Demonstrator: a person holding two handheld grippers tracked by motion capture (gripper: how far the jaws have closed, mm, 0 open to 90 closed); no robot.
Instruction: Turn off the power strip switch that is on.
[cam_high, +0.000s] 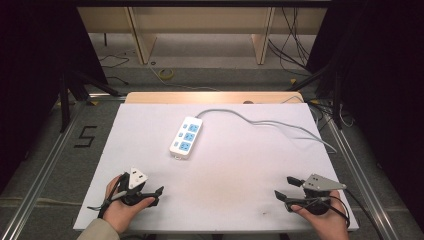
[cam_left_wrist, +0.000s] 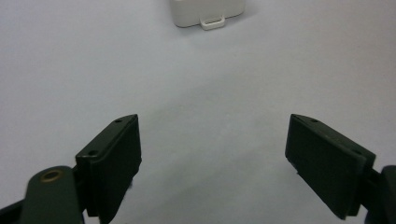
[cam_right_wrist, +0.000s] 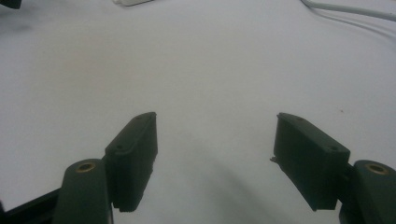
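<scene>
A white power strip (cam_high: 186, 136) with blue sockets lies on the white table (cam_high: 235, 165), a little left of centre and toward the back. Its grey cable (cam_high: 260, 121) runs off to the right edge. My left gripper (cam_high: 156, 195) rests near the front left corner, held by a hand, jaws spread wide with nothing between them. The left gripper view has the strip's near end (cam_left_wrist: 208, 11) straight ahead, well beyond the open left gripper (cam_left_wrist: 212, 149). My right gripper (cam_high: 286, 188) sits at the front right, open and empty, pointing left. The right gripper view confirms the gap in the right gripper (cam_right_wrist: 215, 149).
The table stands on a grey floor with metal rails (cam_high: 47, 160) on both sides. A wooden frame (cam_high: 142, 40) and loose cables (cam_high: 295, 45) lie beyond the far edge. Dark curtains flank the space. A black "5" mark (cam_high: 85, 136) is on the floor at the left.
</scene>
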